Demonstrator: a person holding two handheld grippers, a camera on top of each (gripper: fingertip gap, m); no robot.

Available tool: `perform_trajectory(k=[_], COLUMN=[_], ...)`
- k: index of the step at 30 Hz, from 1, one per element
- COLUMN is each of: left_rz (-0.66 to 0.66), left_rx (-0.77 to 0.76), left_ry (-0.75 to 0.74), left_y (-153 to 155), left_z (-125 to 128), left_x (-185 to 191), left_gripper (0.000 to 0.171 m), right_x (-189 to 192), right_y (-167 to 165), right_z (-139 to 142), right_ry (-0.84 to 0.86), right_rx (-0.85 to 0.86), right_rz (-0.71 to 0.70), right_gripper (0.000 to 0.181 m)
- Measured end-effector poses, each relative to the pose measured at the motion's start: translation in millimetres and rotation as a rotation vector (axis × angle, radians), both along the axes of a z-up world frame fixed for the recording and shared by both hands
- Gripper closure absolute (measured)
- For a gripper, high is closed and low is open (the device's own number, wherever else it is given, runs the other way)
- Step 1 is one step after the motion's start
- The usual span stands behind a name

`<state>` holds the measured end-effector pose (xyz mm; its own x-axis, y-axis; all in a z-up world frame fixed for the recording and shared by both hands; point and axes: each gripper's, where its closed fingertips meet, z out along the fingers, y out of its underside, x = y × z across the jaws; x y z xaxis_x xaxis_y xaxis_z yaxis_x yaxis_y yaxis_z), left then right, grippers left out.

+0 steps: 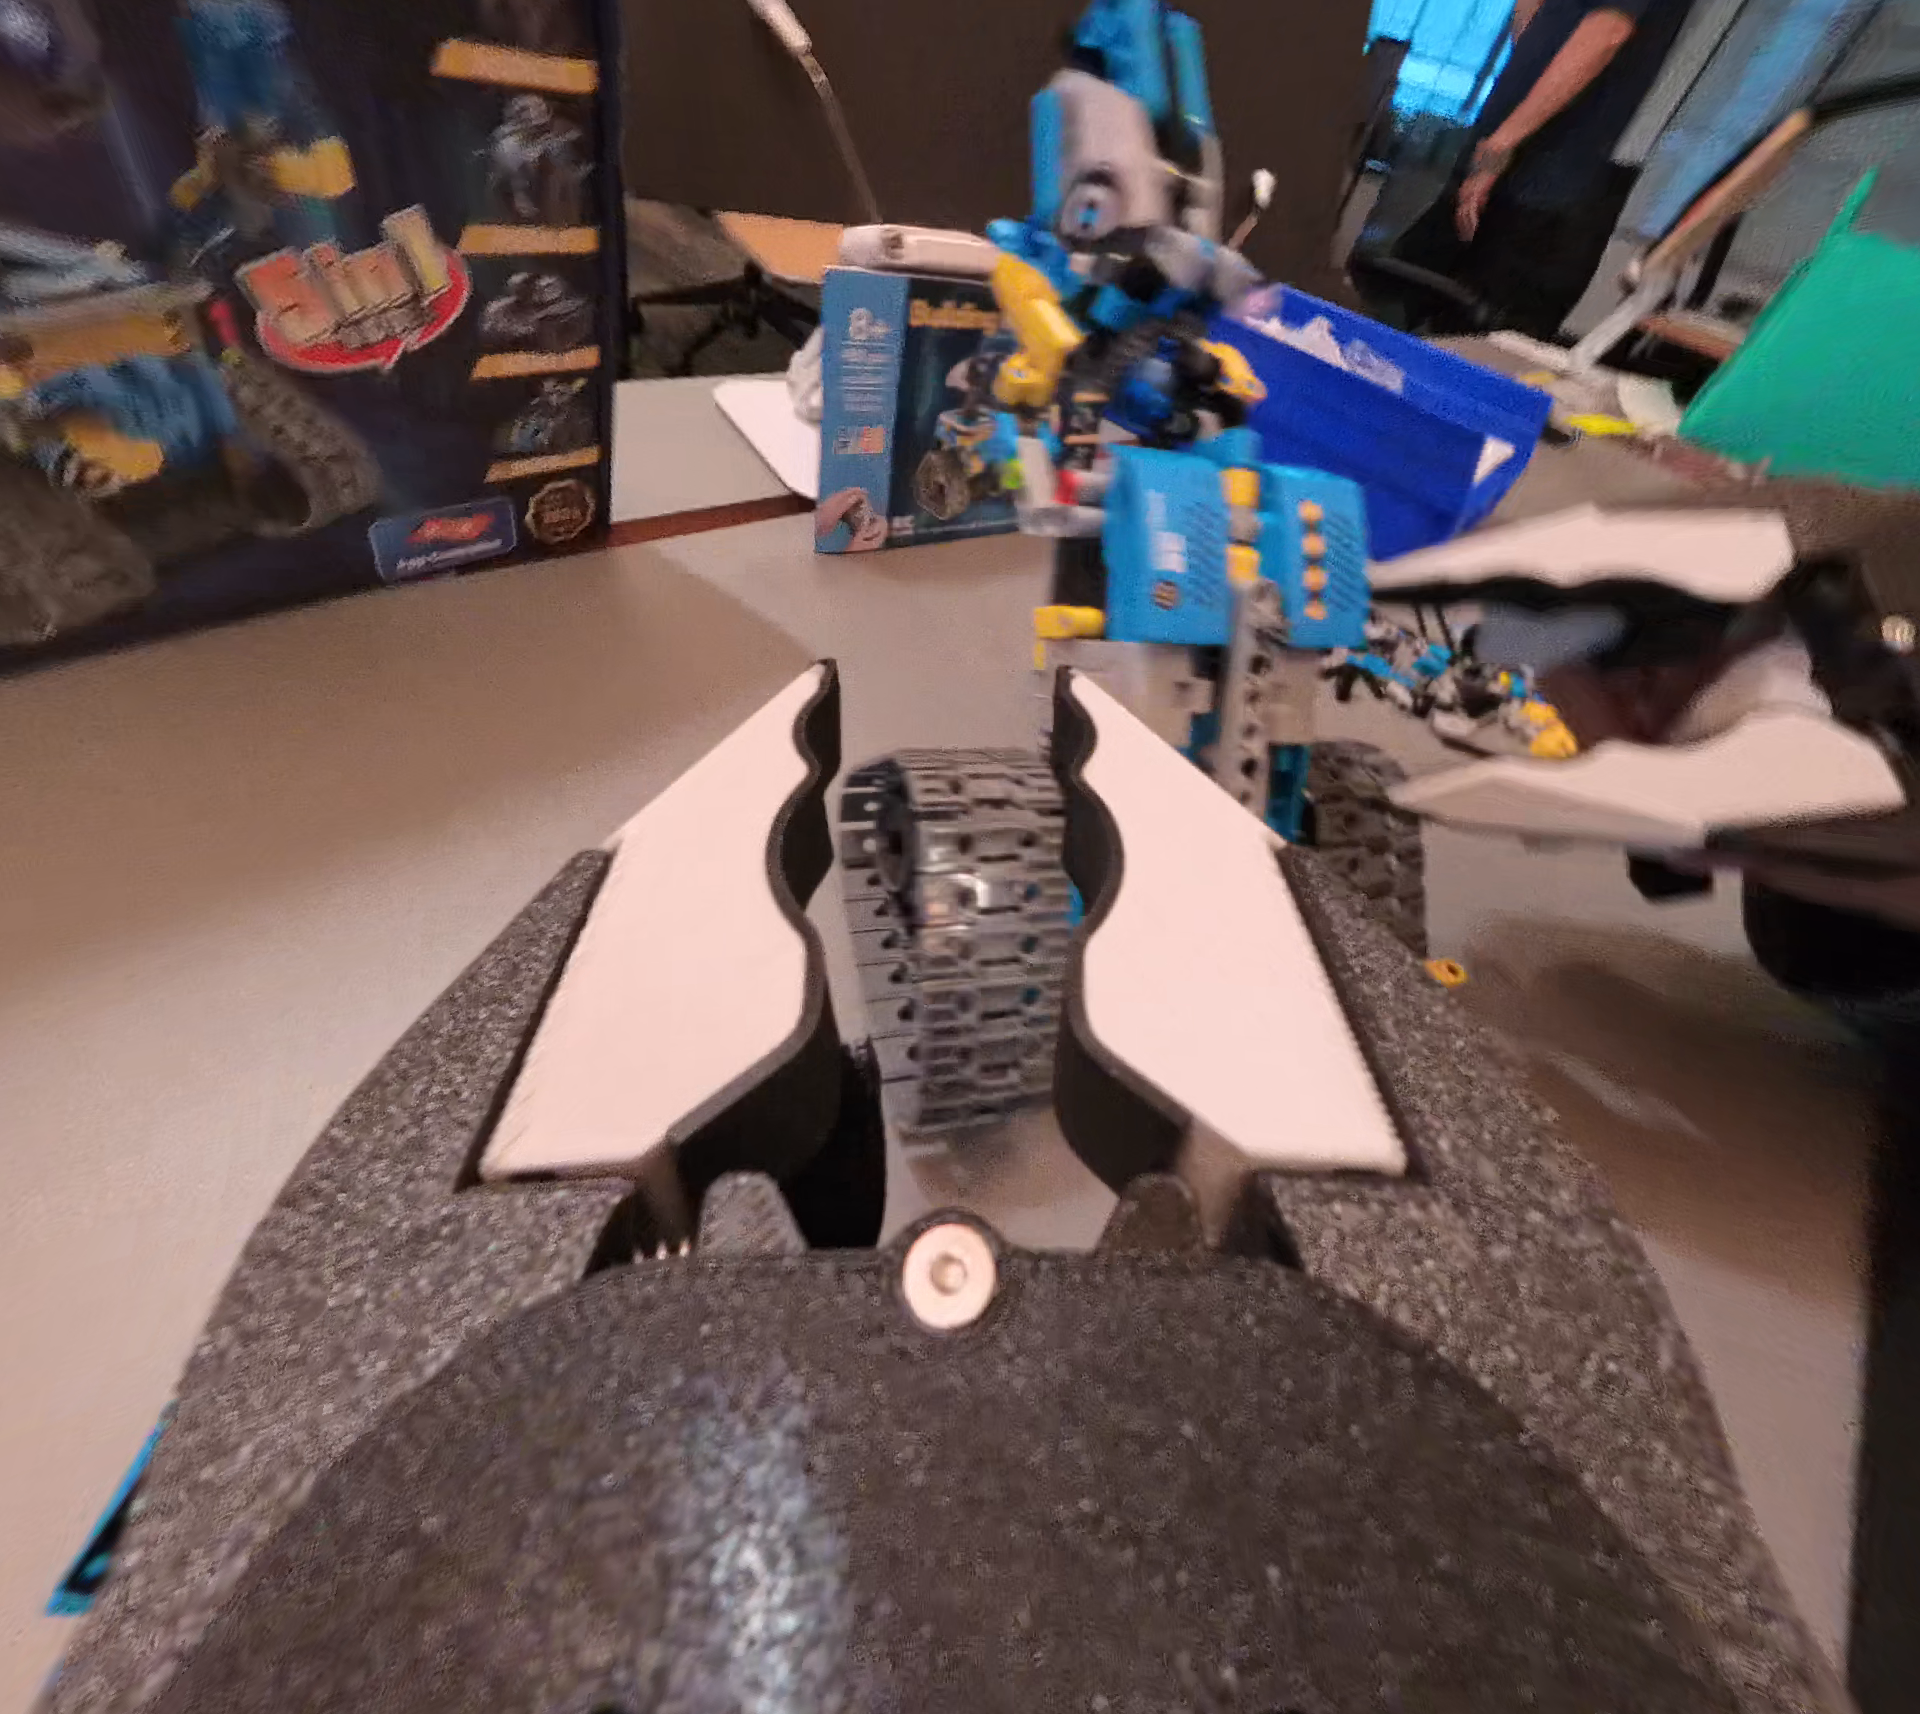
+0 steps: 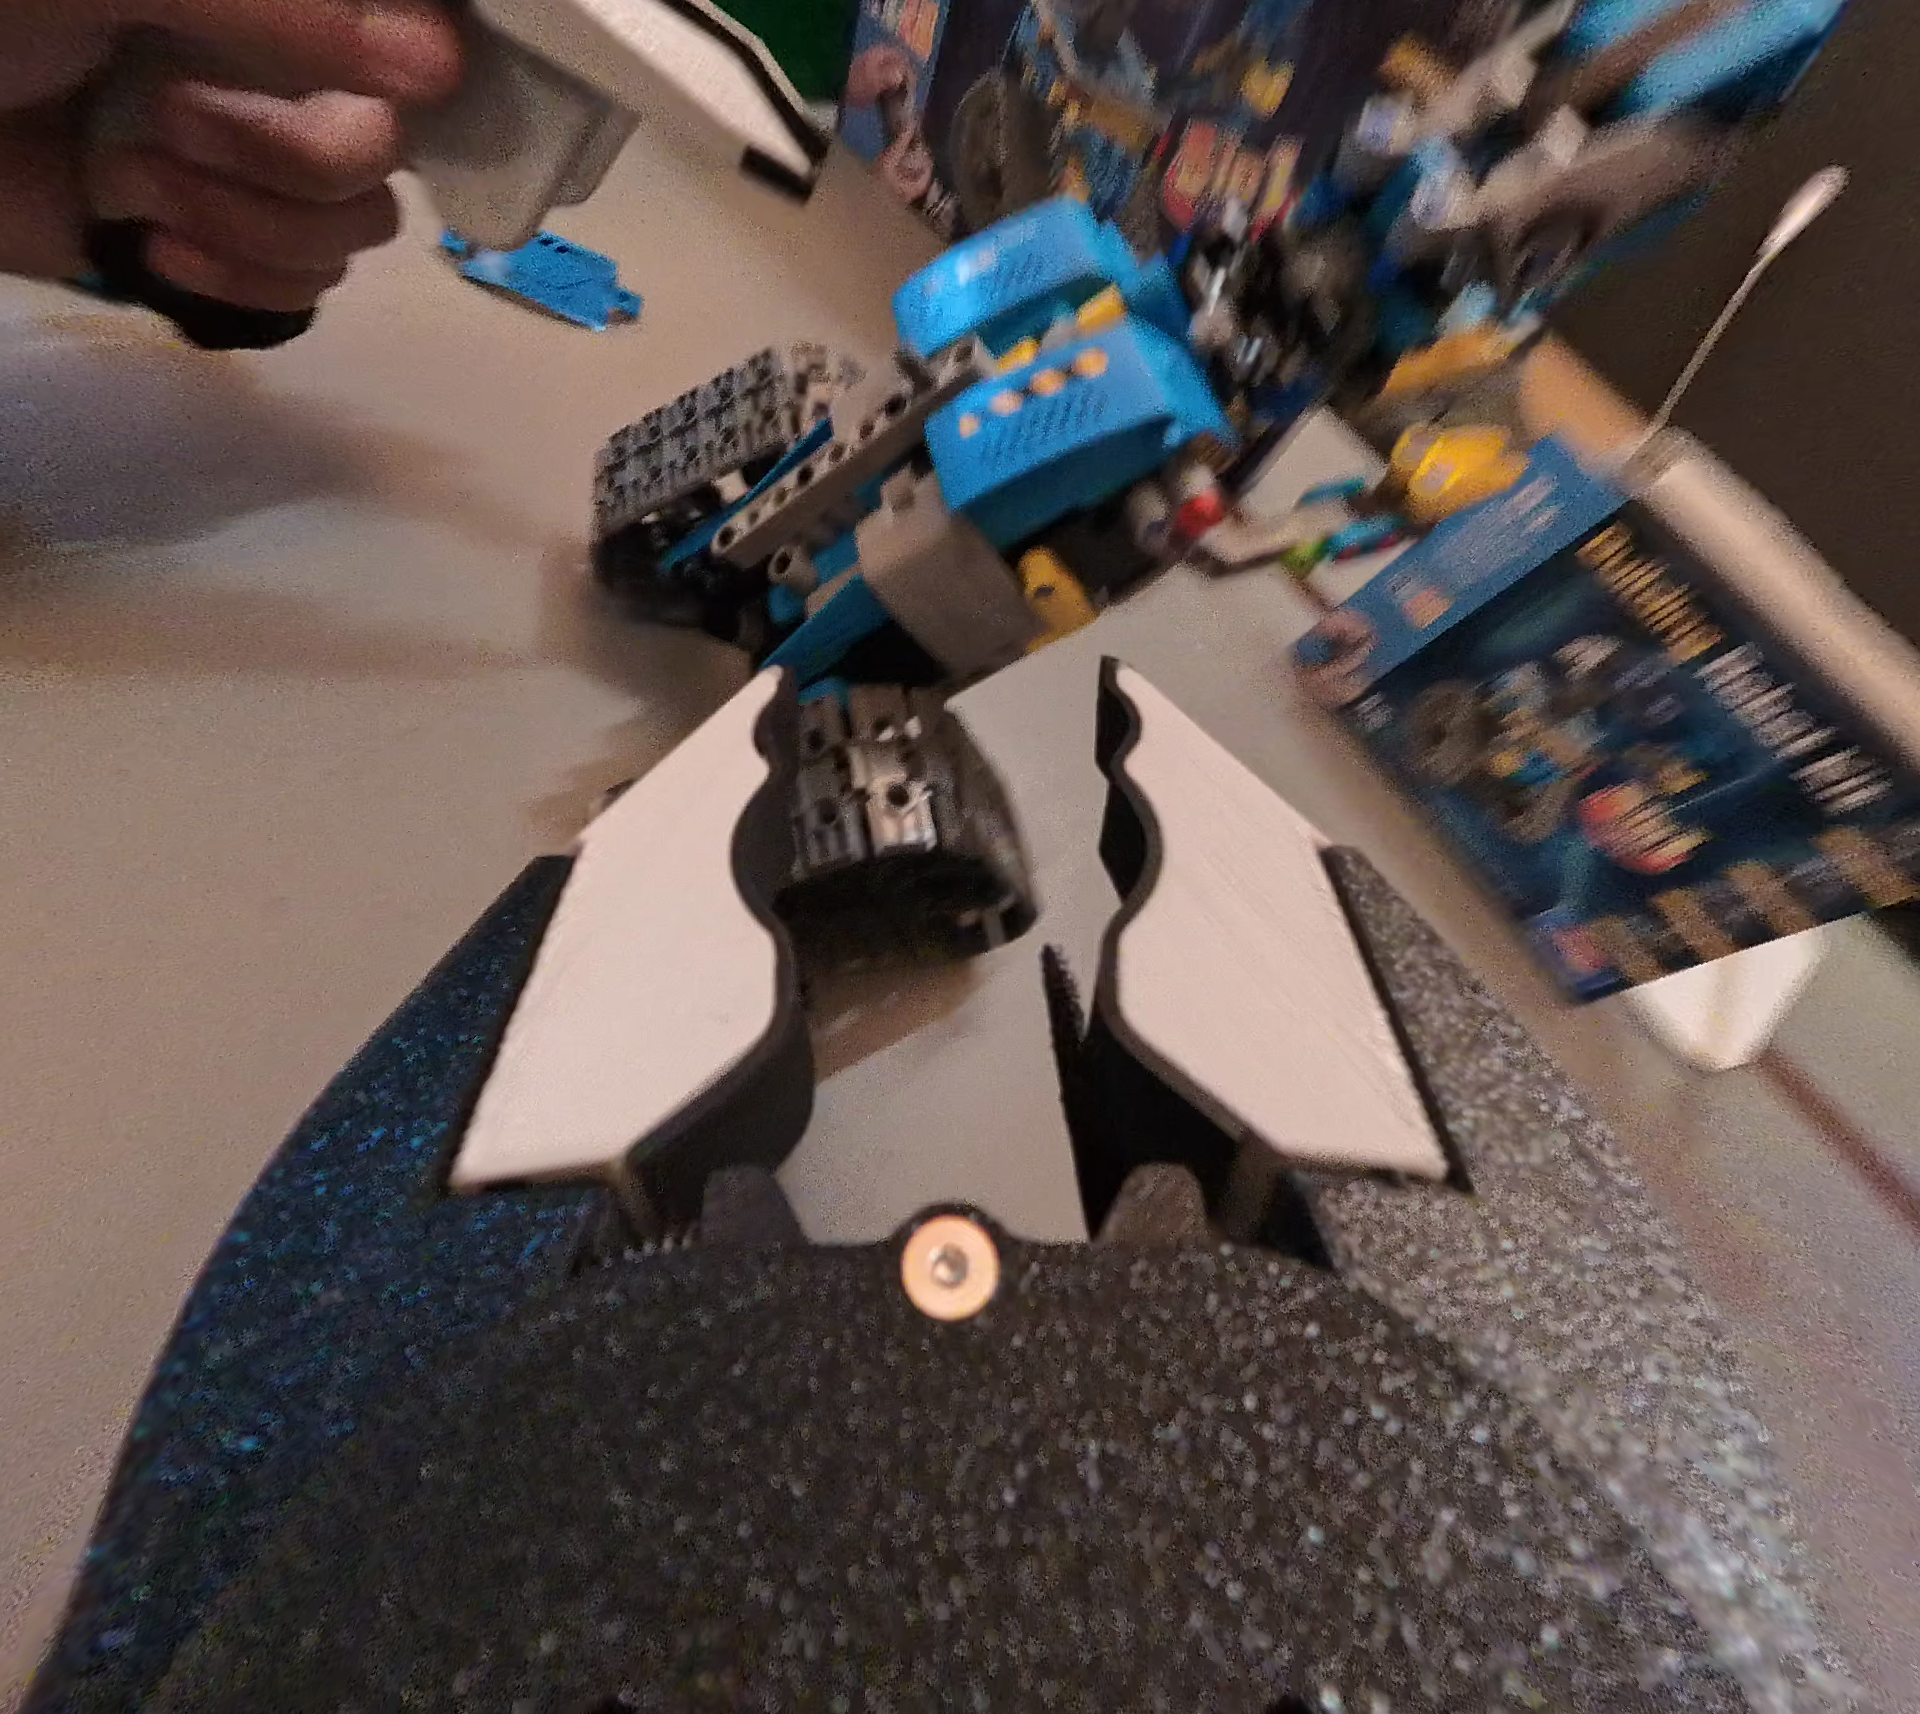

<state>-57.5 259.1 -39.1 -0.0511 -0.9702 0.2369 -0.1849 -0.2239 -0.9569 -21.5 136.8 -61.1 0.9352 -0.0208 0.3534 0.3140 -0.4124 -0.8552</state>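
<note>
Left wrist cam sits low over the table [image 1: 312,833], level, looking forward along its own fingers [image 1: 686,916]; a tread wheel [image 1: 956,926] of the toy robot [image 1: 1226,563] fills the gap between them, very near; big box [image 1: 301,230] far left, small box [image 1: 904,407] behind, right gripper [image 1: 1621,677] entering from the right edge.
Right wrist cam also low and close, but rolled, so the table [image 2: 260,833] slopes; it faces the same robot [image 2: 1039,407] from another side, a tread [image 2: 894,823] just past its fingers [image 2: 655,947]; hand [image 2: 187,75] on the left gripper at top left.
Shared: robot, both boxes [image 2: 1247,2] [image 2: 1621,719], tabletop; both frames motion-blurred.
</note>
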Motion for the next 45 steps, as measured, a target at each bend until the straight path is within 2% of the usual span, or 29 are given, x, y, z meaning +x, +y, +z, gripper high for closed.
perform_trajectory(k=[2, 4, 5, 7, 9, 10, 12, 14, 16, 20, 23, 25, 26, 29, 32, 34, 36, 39, 41, 45], left_rz=[0.029, -0.067, -0.107, -0.146, -0.114, -0.103, -0.160, -0.214, -0.206, -0.241, -0.180, -0.119, -0.107, -0.080, -0.180, -0.138, -0.051, 0.020, -0.004, -0.049], left_rx=[0.017, -0.030, -0.085, -0.157, -0.132, -0.110, -0.122, -0.101, 0.007, 0.084, 0.103, 0.026, -0.027, -0.141, -0.142, -0.108, -0.112, -0.167, -0.194, -0.250], left_ry=[0.081, 0.173, 0.201, 0.220, 0.233, 0.239, 0.236, 0.230, 0.246, 0.273, 0.257, 0.209, 0.185, 0.151, 0.116, 0.104, 0.049, 0.006, 0.049, 0.113], left_y=[19.2, 10.5, 4.3, -4.4, -3.9, -3.6, -16.8, -36.5, -48.6, -72.5, -60.8, -49.1, -46.4, -41.2, -55.9, -47.3, -22.4, 12.7, 20.5, 23.4], left_z=[-16.9, -39.2, -47.6, -55.3, -60.2, -61.9, -60.7, -59.3, -59.2, -64.8, -57.4, -44.4, -38.0, -25.6, -15.2, -13.7, 1.2, 23.0, 22.1, 7.8], left_x=[7.6, 14.5, 15.9, 14.4, 11.6, 8.9, 2.4, -1.0, 0.7, 4.8, 1.3, 0.0, 1.4, 6.6, -0.3, 0.1, 4.0, 21.3, 40.2, 73.5], left_gripper=[0.138, 0.152, 0.154, 0.171, 0.171, 0.171, 0.171, 0.171, 0.171, 0.171, 0.171, 0.171, 0.166, 0.116, 0.130, 0.129, 0.128, 0.097, 0.077, 0.076], right_x=[-3.3, -3.7, -0.9, 3.8, -0.3, 5.6, 23.7, 48.3, 59.8, 70.1, 77.0, 67.6, 55.3, 36.7, 40.2, 40.1, 45.5, 48.9, 46.5, 45.1], right_y=[-0.4, 2.2, 4.5, 11.7, 19.4, 23.5, 34.4, 50.7, 64.0, 75.0, 63.8, 55.6, 53.7, 60.1, 79.9, 91.5, 99.7, 105.9, 107.4, 109.0], right_z=[-10.7, -12.2, -13.2, -20.1, -21.7, -21.6, -17.2, -12.3, -16.2, -24.4, -23.1, -5.5, 5.7, 16.9, 15.3, 13.7, 14.5, 14.5, 12.1, 11.4], right_ry=[0.177, 0.272, 0.289, 0.311, 0.357, 0.338, 0.261, 0.187, 0.153, 0.237, 0.231, 0.233, 0.275, 0.391, 0.451, 0.447, 0.395, 0.357, 0.351, 0.381], right_rx=[-0.013, -0.013, -0.013, -0.030, -0.060, -0.076, -0.078, -0.068, -0.116, -0.149, -0.127, -0.055, -0.007, 0.031, 0.035, 0.028, 0.042, 0.048, 0.035, 0.057], right_rz=[-0.002, 0.000, -0.008, -0.012, 0.043, 0.037, 0.006, -0.064, -0.040, -0.012, -0.025, 0.045, 0.111, 0.197, 0.166, 0.136, 0.073, 0.003, -0.014, -0.085], right_gripper=[0.126, 0.131, 0.134, 0.143, 0.158, 0.160, 0.181, 0.181, 0.181, 0.181, 0.167, 0.160, 0.158, 0.153, 0.154, 0.153, 0.154, 0.156, 0.157, 0.164])
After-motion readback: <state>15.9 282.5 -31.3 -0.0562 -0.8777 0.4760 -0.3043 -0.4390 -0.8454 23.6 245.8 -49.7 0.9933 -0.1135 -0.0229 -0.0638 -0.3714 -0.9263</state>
